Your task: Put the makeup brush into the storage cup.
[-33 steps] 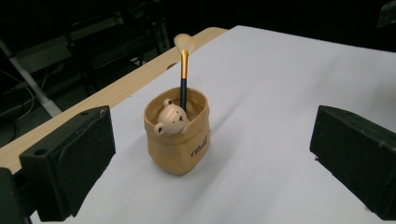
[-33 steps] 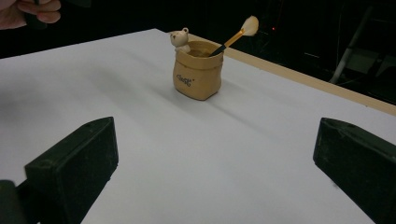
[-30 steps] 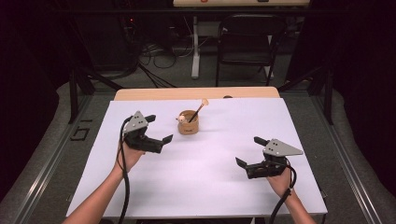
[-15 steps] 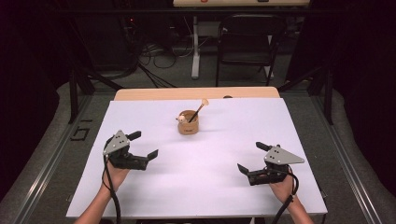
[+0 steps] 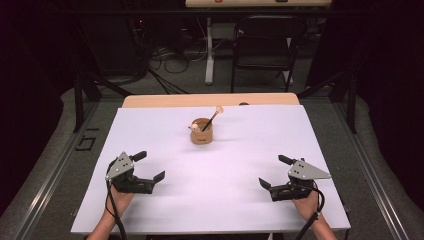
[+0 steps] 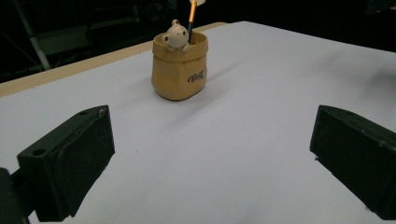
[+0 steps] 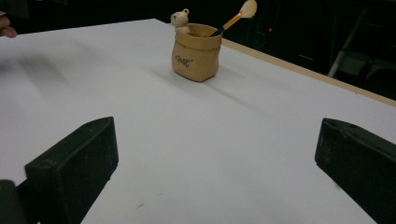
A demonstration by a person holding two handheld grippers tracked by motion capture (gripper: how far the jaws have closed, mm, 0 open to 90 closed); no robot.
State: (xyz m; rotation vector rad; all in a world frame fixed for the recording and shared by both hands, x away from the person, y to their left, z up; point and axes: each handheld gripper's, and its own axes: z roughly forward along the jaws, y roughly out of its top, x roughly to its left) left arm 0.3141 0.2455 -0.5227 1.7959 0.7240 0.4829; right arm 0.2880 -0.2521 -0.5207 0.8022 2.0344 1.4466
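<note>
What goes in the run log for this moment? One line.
left gripper: open, empty | right gripper: open, empty | bear cup: mid-table, spoon inside

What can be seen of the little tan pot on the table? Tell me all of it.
The pot is small and tan, shaped like a crumpled sack, with dark lettering on its side that is too blurred to read. A pale bear figure peeks over its rim. A spoon with a dark and orange handle leans out of it, bowl end up. It stands upright on the white table, towards the far side, apart from both grippers.
</note>
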